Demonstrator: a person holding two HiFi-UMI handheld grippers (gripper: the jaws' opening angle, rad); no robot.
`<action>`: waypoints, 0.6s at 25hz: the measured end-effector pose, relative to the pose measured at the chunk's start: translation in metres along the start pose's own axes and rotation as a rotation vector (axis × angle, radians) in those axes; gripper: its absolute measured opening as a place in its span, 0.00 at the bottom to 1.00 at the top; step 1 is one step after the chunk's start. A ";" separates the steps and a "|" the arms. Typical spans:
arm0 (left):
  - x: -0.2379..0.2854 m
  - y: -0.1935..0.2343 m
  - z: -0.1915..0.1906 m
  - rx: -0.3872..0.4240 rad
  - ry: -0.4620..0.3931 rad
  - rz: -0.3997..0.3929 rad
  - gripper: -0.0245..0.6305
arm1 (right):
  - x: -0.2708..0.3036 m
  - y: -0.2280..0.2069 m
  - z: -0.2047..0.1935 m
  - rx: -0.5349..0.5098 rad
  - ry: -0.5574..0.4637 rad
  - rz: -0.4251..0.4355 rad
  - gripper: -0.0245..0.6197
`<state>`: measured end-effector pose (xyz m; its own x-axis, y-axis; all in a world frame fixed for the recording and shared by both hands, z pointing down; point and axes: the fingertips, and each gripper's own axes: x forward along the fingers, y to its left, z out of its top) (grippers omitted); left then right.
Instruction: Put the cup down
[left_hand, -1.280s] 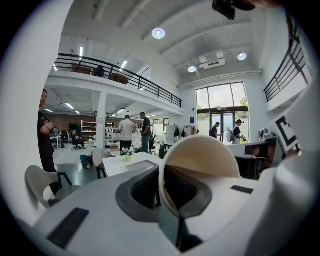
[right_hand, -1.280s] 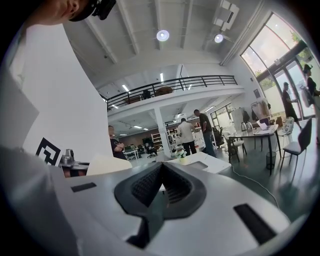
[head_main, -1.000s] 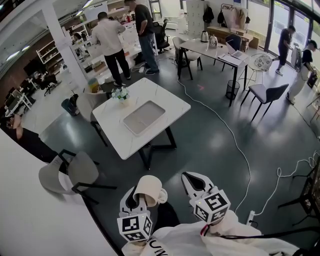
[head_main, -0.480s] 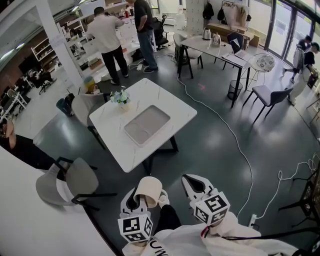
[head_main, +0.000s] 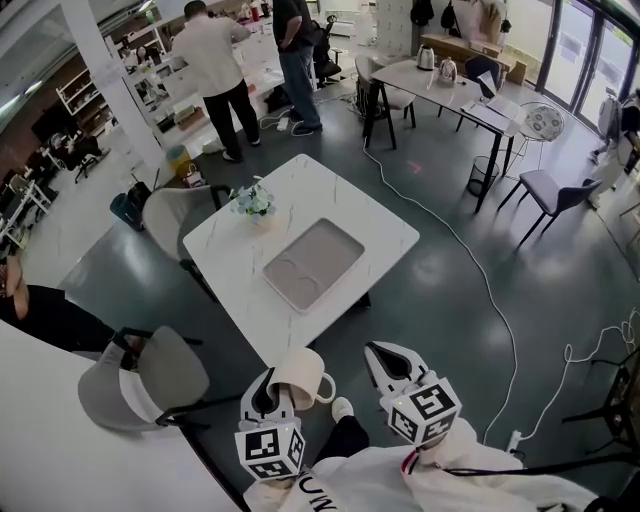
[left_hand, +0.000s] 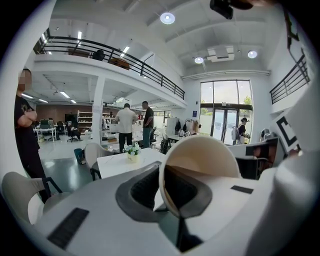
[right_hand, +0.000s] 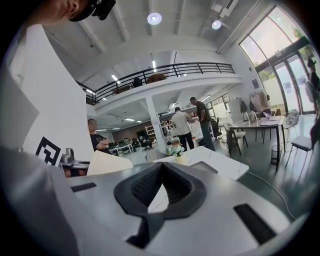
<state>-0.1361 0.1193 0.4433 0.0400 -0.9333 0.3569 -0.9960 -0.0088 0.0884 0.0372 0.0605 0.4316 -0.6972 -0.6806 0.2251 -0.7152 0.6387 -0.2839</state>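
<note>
1. The floor (head_main: 470, 300) is dark grey and glossy. A white cable (head_main: 480, 285) runs across it to the right of the bench.
2. The bench (head_main: 380, 235) is white and marble-patterned, and stands cornerwise to the head view. Two persons (head_main: 222, 80) stand well beyond it with their backs turned.
3. A grey chair (head_main: 150, 380) stands at the near left of the bench. A second chair (head_main: 170, 215) stands at its far left side.
4. A grey rectangular tray (head_main: 312, 264) lies flat near the middle of the bench, with two round hollows in its surface.
5. The left tongs (head_main: 270, 392) are closed narrow on the wall of the cup (head_main: 298, 378). The left gripper view shows one pad inside the rim and one outside.
6. The right tongs (head_main: 380, 352) are drawn together at the tips with nothing between them. They are held level with the left tongs and just to their right.
7. The cup is cream-coloured and carried off the bench, on the near side of the bench's near corner. It is tipped on its side, with the mouth towards the left tongs and the handle to the right. It is well apart from the tray.
8. A small pot of flowers (head_main: 254, 203) stands on the bench towards its far left corner, apart from the tray.
</note>
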 end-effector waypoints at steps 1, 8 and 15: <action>0.006 0.006 0.002 -0.002 0.002 0.002 0.10 | 0.009 -0.001 0.001 0.000 0.004 -0.001 0.05; 0.045 0.044 0.013 -0.016 0.018 0.011 0.10 | 0.067 -0.004 0.010 0.001 0.026 0.009 0.05; 0.074 0.082 0.027 -0.031 0.020 0.034 0.10 | 0.116 -0.002 0.021 0.000 0.043 0.021 0.05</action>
<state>-0.2175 0.0403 0.4518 0.0077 -0.9255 0.3786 -0.9940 0.0343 0.1040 -0.0416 -0.0276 0.4384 -0.7134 -0.6512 0.2589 -0.7005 0.6527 -0.2885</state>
